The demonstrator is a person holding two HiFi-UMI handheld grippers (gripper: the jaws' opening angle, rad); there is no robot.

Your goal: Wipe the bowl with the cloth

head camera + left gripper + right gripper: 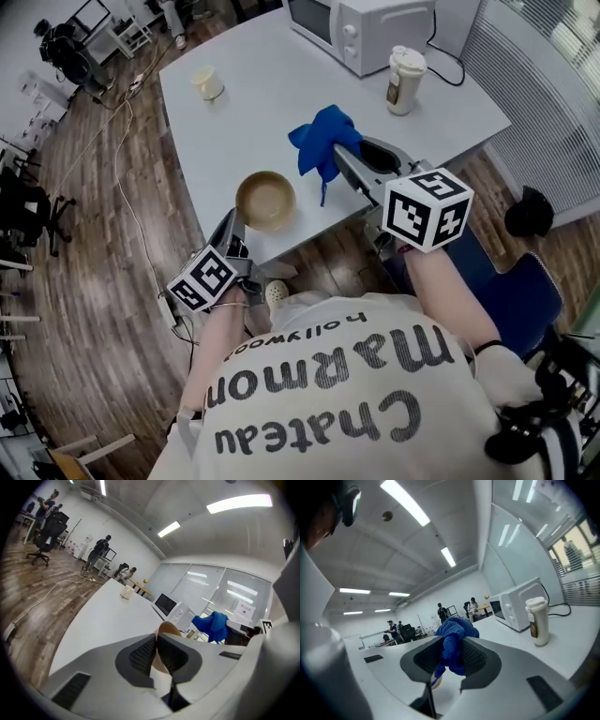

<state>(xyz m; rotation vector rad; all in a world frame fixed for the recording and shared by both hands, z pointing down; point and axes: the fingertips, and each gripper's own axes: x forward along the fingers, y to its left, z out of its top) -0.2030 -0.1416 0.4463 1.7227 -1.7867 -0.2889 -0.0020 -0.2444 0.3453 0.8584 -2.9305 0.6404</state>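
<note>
At the table edge, the left gripper is clamped on the bowl rim; the right gripper clamps the cloth just beside it

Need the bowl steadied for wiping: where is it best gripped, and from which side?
Pinch the near rim of the bowl from the front edge of the table: it sits upright, its thin wall fitting between jaws, as the left hand-held gripper holds it.
</note>
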